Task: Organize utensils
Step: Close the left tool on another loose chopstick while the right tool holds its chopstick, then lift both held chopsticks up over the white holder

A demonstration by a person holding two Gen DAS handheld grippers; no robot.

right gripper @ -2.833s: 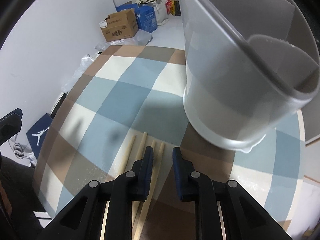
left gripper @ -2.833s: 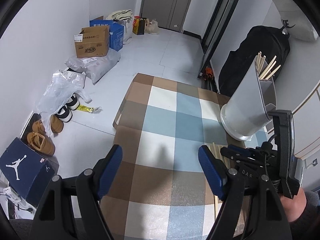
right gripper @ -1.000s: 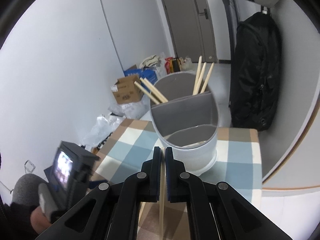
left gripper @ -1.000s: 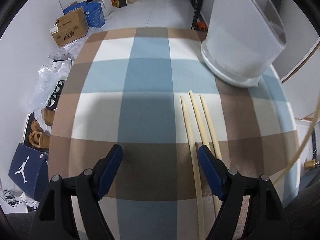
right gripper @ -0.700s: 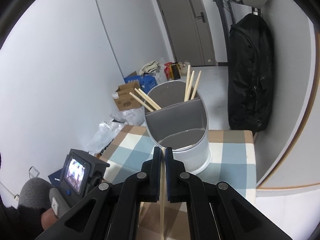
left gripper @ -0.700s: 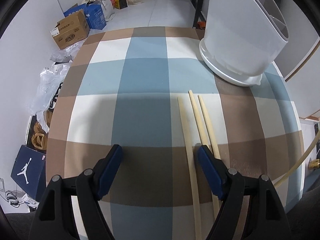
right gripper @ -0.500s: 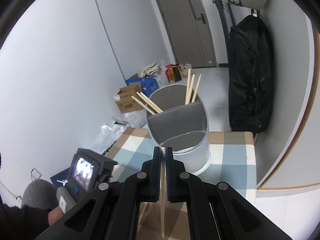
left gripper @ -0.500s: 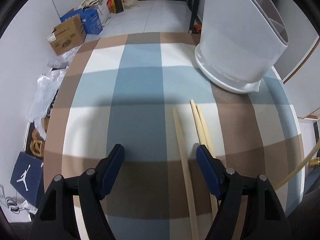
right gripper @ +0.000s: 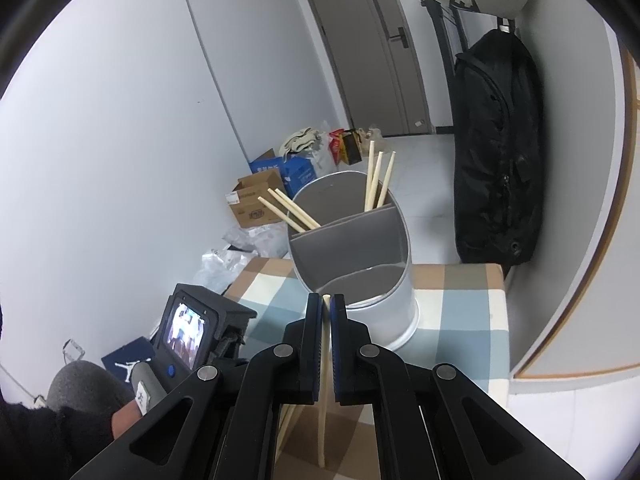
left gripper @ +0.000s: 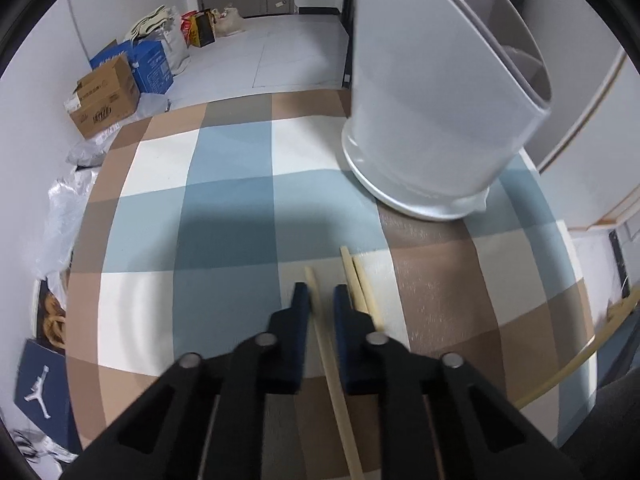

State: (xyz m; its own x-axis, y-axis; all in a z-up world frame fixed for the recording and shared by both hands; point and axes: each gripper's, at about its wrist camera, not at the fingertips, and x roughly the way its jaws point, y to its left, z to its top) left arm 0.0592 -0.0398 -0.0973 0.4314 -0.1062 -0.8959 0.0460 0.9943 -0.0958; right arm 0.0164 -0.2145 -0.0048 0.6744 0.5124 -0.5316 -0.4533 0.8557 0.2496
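Two grips are in play: the right gripper (right gripper: 326,305) is clamped on one chopstick (right gripper: 323,392), raised at about 6 o'clock from the holder (right gripper: 352,256); the left gripper (left gripper: 319,296) has its fingers nearly together around a table chopstick (left gripper: 329,356) — contact unclear. Best to tip the held stick upright and lower it inside a rim, not across the divider. The holder's two back compartments hold chopsticks; the front one looks empty.
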